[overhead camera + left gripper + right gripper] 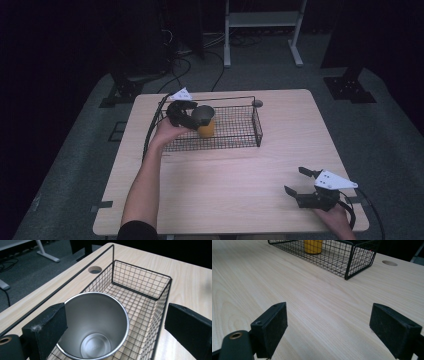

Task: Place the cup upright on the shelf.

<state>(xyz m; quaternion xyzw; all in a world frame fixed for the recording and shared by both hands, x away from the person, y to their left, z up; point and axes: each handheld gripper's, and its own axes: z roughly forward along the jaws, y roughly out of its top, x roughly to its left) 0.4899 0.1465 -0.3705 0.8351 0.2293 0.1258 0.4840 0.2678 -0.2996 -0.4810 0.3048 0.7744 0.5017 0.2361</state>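
While the left tool (192, 114) reaches over the near-left part of the wire basket (252, 127), its jaws stand spread wide on either side of a yellow cup (206, 126) with a steel inside, which stands upright in the basket; one jaw lies just beside the rim, though contact cannot be told. Near the counter's (235, 175) front right corner, the right tool (296, 181) is held low with jaws spread wide, gripping nothing.

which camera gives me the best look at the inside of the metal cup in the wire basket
The left gripper view: it looks straight down into the steel cup, showing its empty bottom. The high view shows the cup small, its yellow outside visible. The right gripper view catches just its yellow lower wall.
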